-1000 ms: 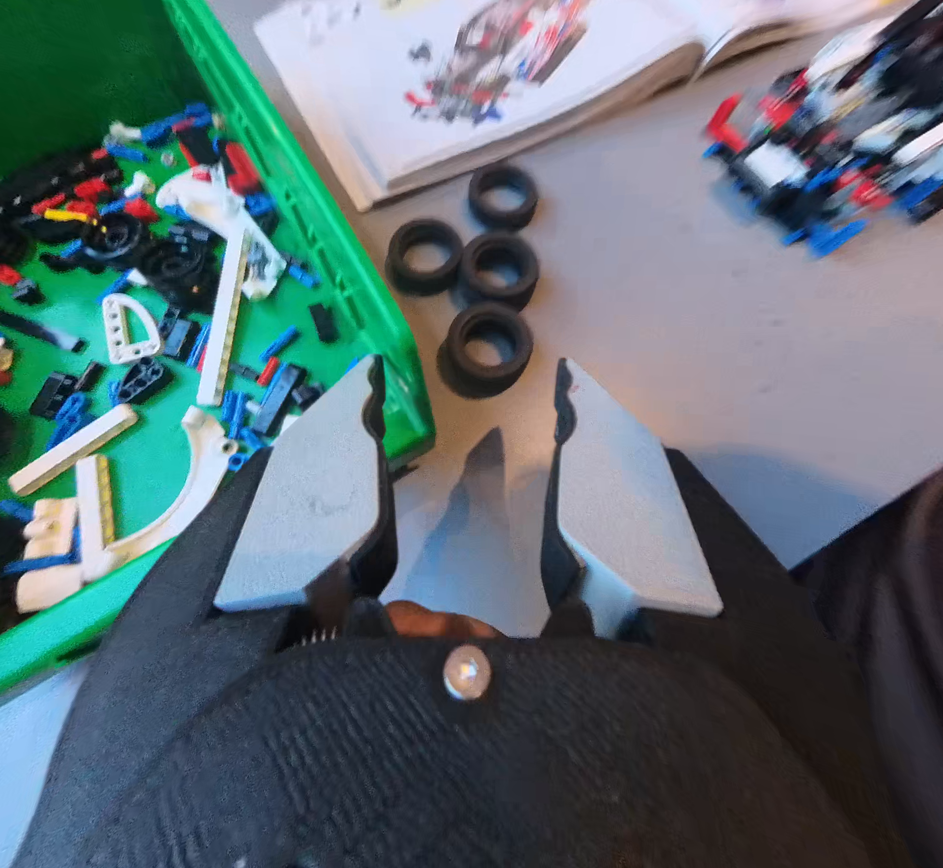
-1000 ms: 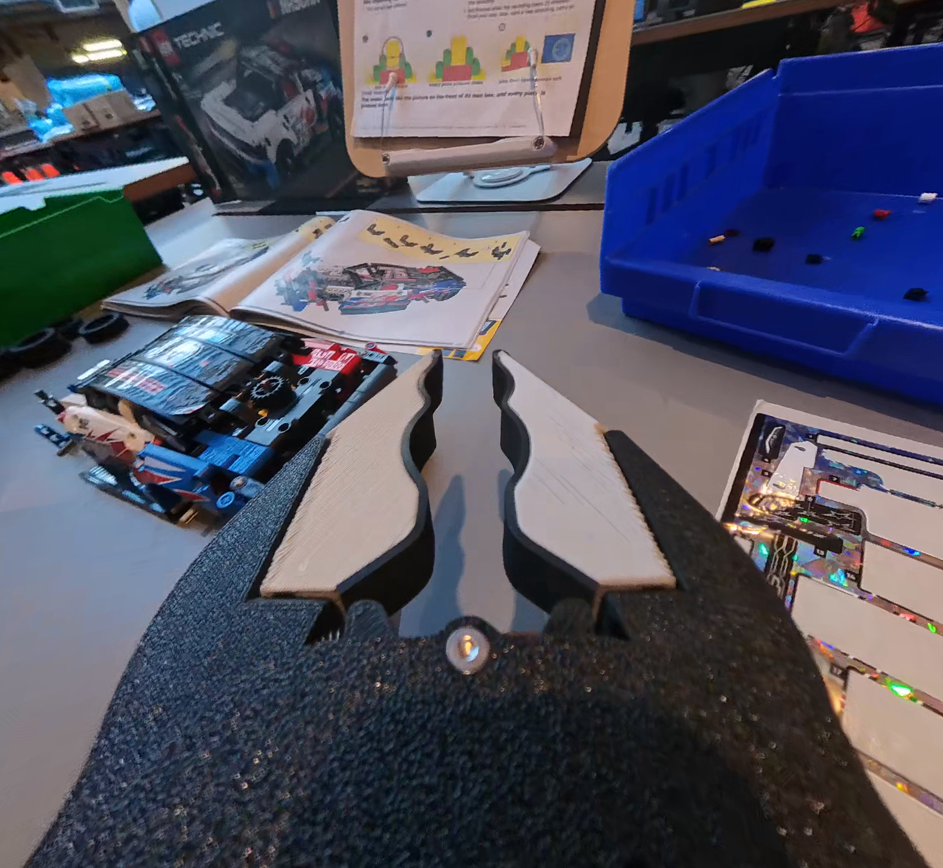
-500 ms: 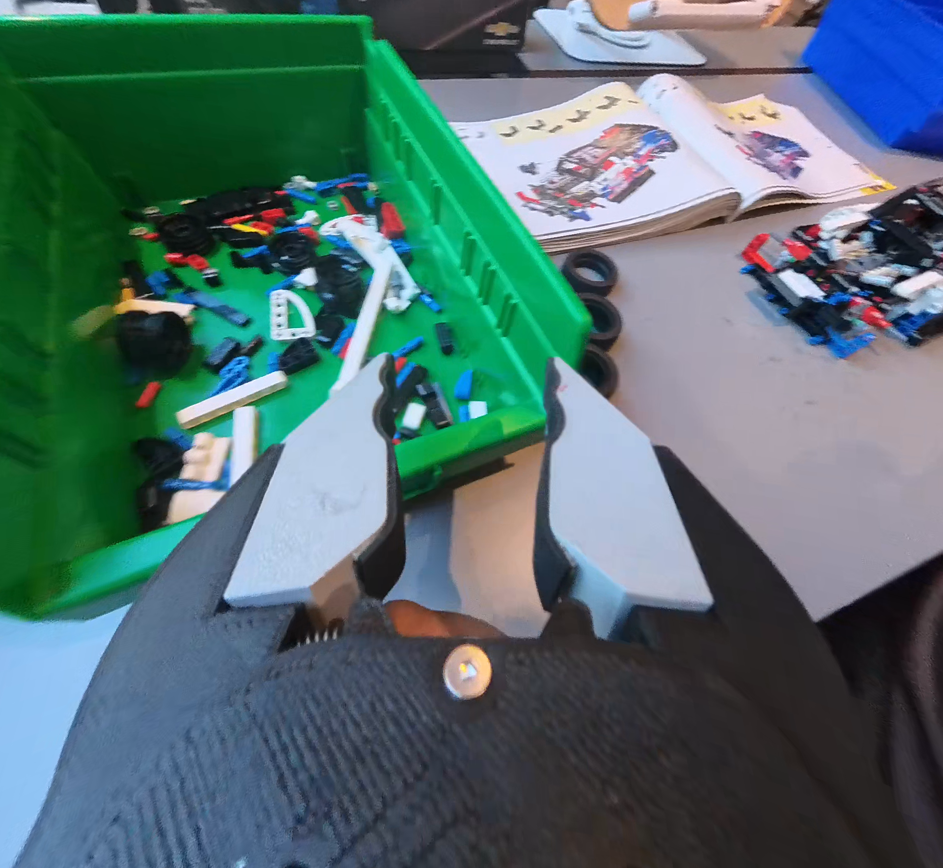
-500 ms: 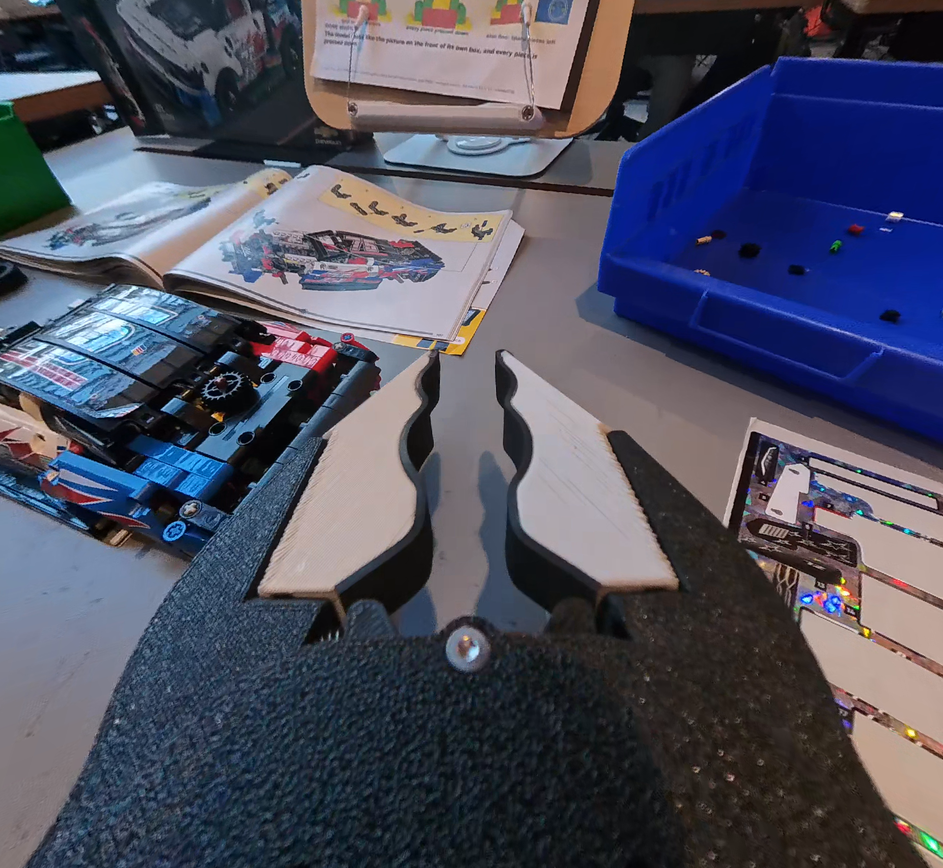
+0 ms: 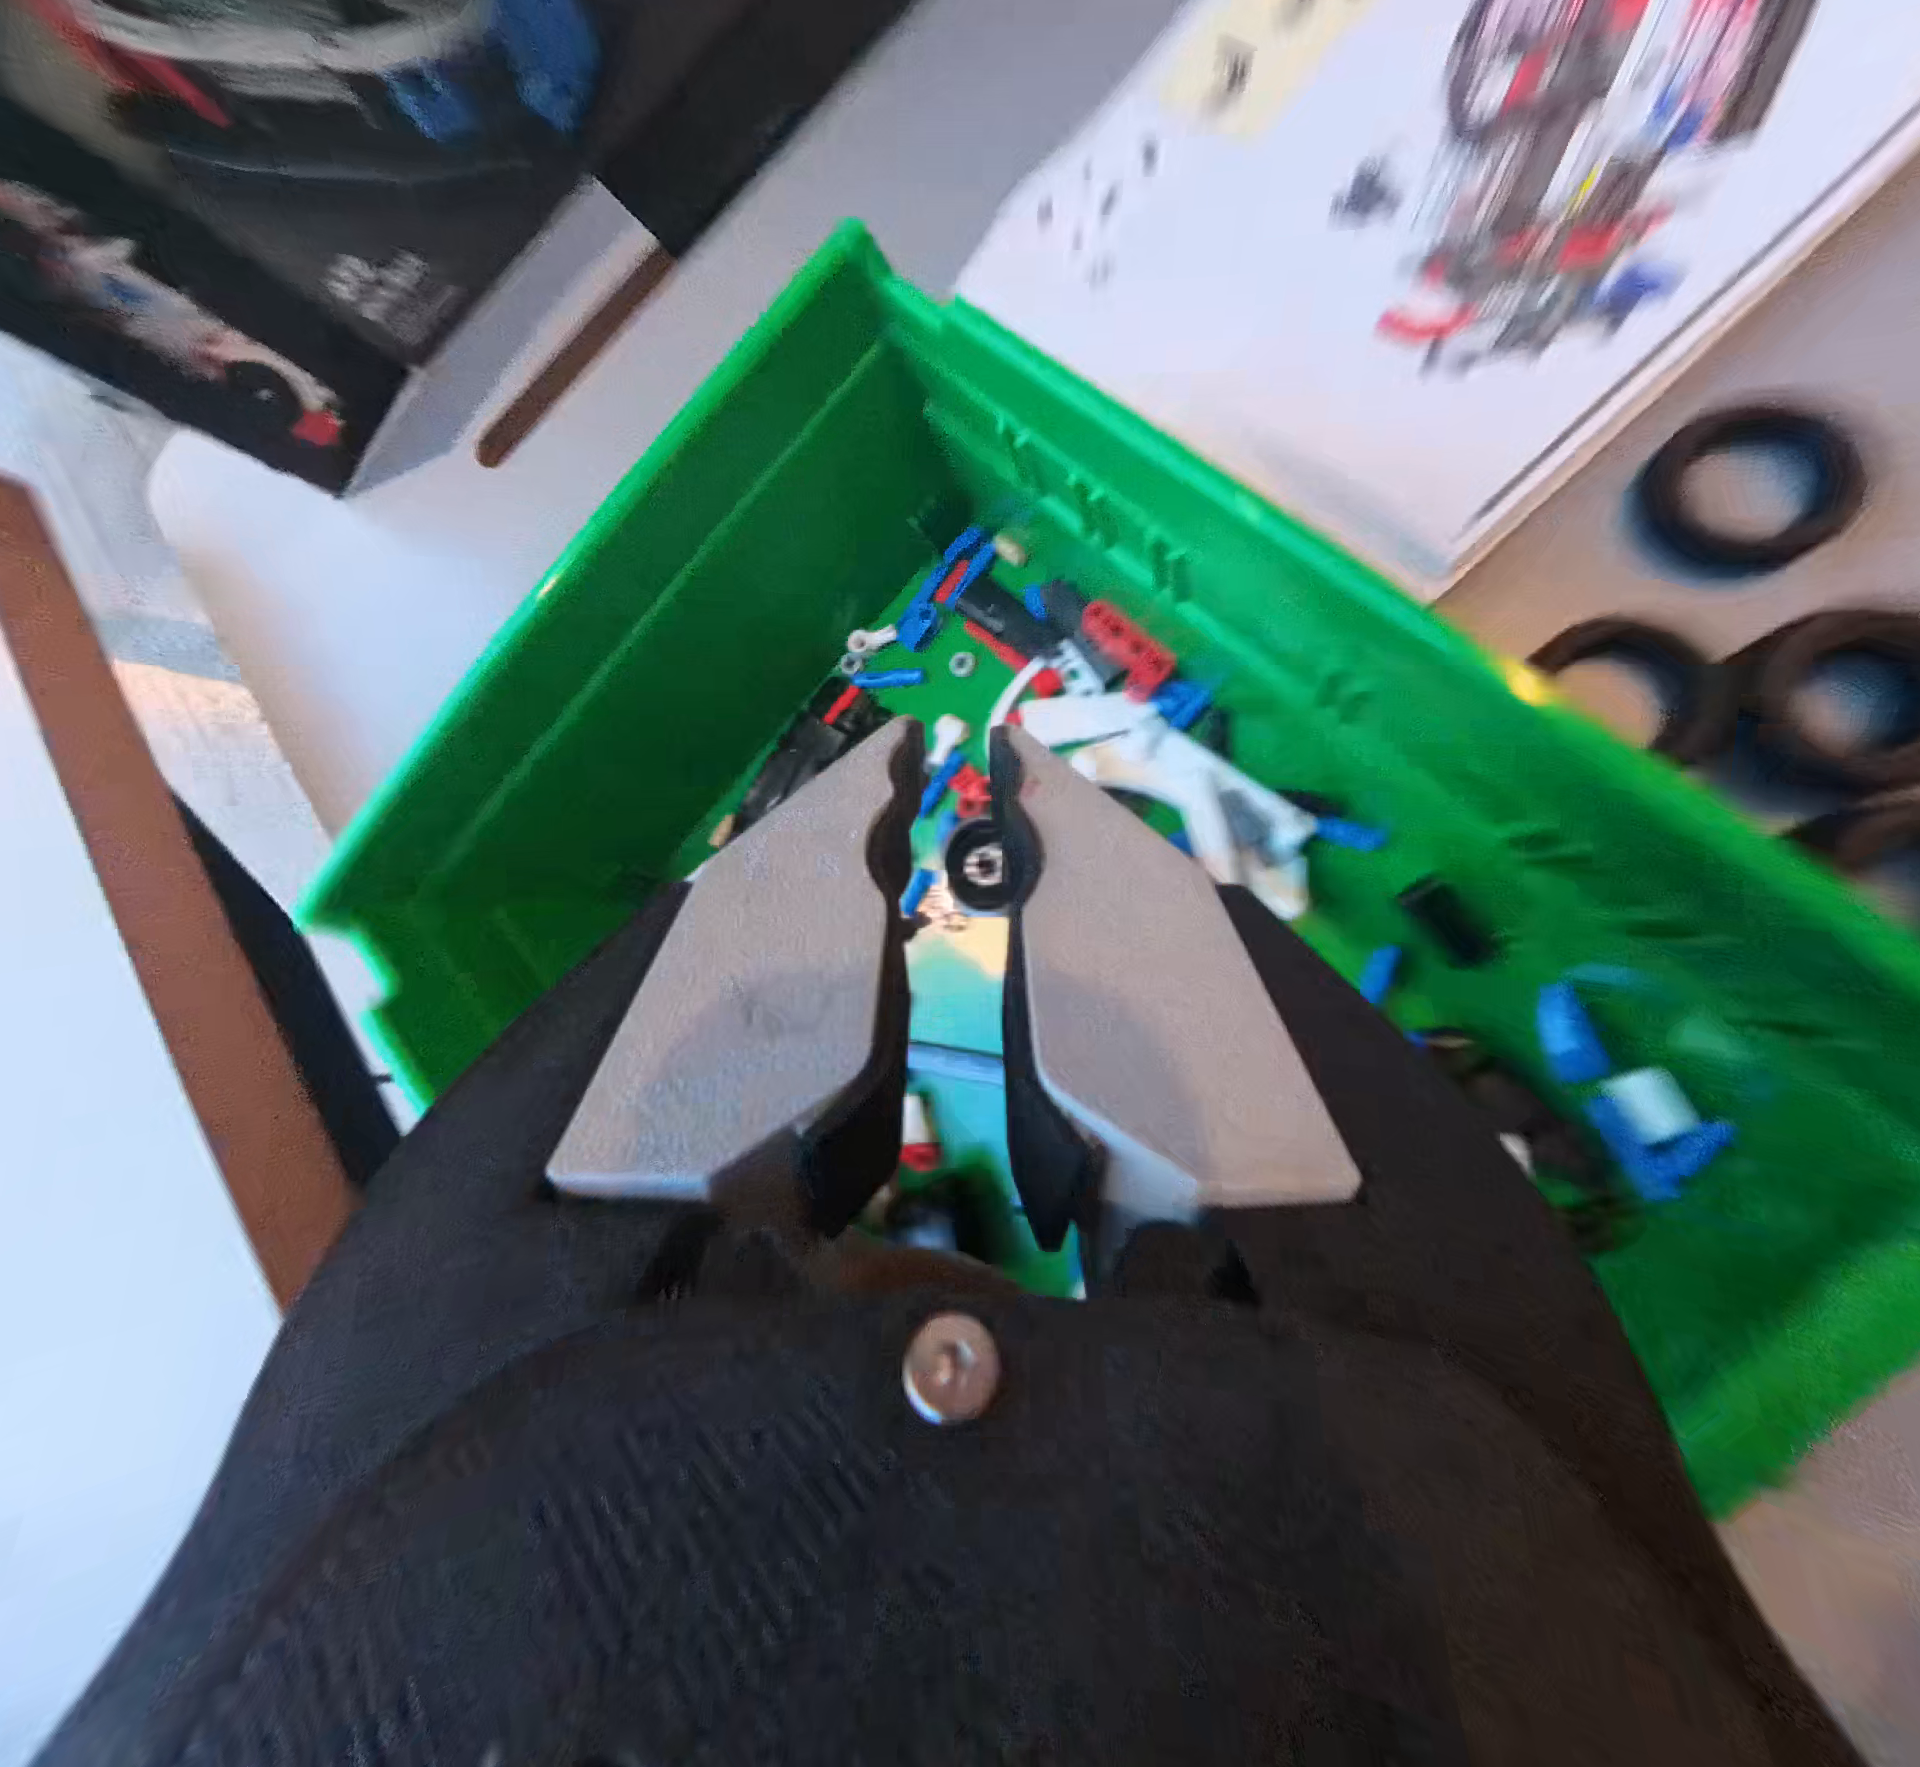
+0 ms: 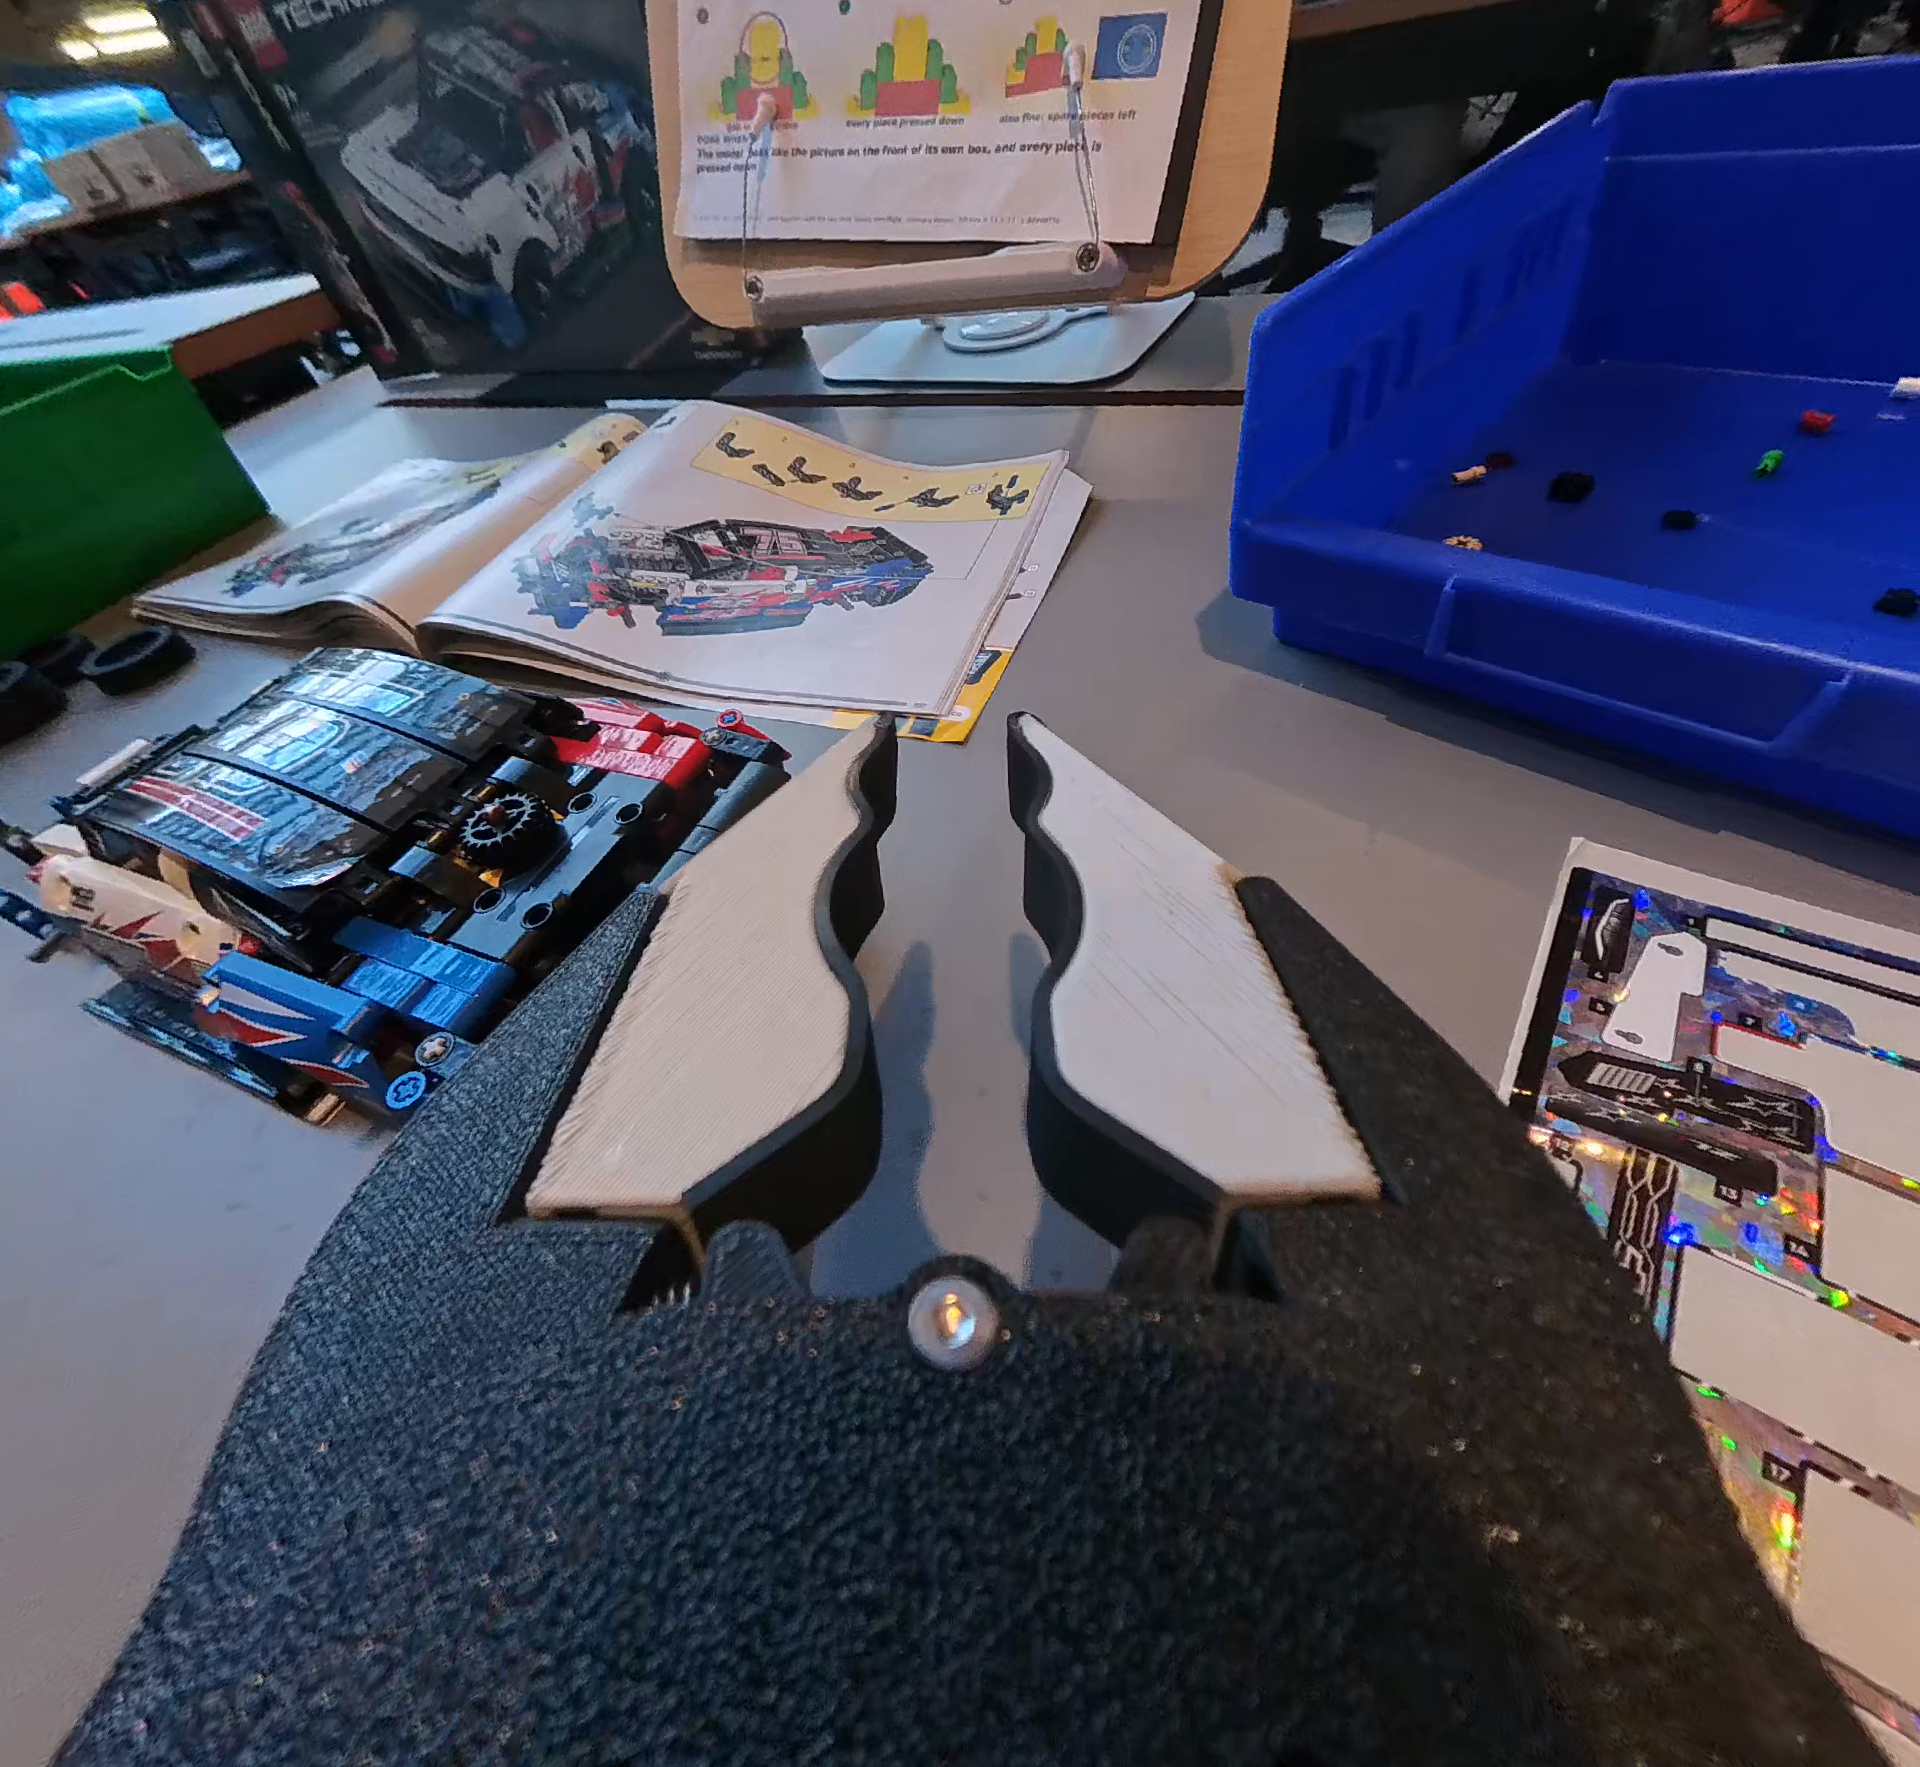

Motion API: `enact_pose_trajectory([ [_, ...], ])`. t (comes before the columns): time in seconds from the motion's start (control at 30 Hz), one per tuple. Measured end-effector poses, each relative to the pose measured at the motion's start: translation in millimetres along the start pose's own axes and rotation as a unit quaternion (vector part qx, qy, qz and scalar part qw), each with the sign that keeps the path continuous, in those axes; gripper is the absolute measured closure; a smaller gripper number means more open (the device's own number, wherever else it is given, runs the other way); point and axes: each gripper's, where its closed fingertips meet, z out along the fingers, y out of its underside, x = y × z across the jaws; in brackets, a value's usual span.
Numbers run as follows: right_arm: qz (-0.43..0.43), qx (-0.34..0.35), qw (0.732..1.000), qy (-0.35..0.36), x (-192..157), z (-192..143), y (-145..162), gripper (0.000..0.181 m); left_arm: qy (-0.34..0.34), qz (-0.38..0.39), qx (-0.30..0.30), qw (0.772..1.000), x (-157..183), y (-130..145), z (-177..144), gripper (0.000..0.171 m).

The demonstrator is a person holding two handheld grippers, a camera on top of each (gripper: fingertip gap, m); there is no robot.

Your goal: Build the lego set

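My left gripper (image 5: pixel 954 735) hangs tilted over the green bin (image 5: pixel 623 574), which holds several loose lego pieces in blue, red, black and white. Its jaws stand a narrow gap apart, and a small black round piece (image 5: pixel 982 865) lies below the gap, close to the right finger. I cannot tell if they touch. My right gripper (image 6: pixel 951 730) is open and empty above the grey table. The partly built black, red and blue lego car (image 6: pixel 364 834) lies to its left. The open instruction booklet (image 6: pixel 727 564) lies beyond the car.
Black tyres (image 5: pixel 1745 491) lie on the table beside the green bin, near the booklet (image 5: pixel 1455 159). A blue bin (image 6: pixel 1558 626) with a few small pieces stands at the right. A shiny sticker sheet (image 6: pixel 1714 1094) lies at near right. The set's box (image 6: pixel 447 138) and a sheet stand (image 6: pixel 935 55) stand at the back. The left gripper's tips are roughly 70 cm from the right gripper's.
My left gripper has swung from the table edge to over the green bin, tilted, and its jaws have narrowed. My right gripper has barely shifted and stays open.
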Motion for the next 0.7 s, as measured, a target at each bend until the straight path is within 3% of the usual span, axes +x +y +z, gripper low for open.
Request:
enact_pose_trajectory([
  [0.1, 0.004, 0.011, 1.0, 0.004, 2, -2, -3, 0.161, 0.03, 0.123, -0.138, 0.982, -21, 31, 42, 0.153],
  [0.17, 0.005, 0.018, 1.0, 0.009, 3, -4, -4, 0.162, 0.077, 0.172, -0.181, 0.965, -22, 50, 57, 0.151],
  [0.27, 0.005, 0.018, 1.0, 0.014, 4, -4, -4, 0.162, 0.122, 0.201, -0.183, 0.955, -19, 56, 68, 0.161],
  [0.43, 0.001, 0.015, 1.0, 0.018, 4, -3, -4, 0.162, 0.169, 0.217, -0.191, 0.942, -10, 59, 74, 0.164],
  [0.7, 0.016, 0.027, 0.999, 0.02, 7, -6, -6, 0.162, 0.192, 0.226, -0.209, 0.932, -5, 64, 83, 0.166],
])
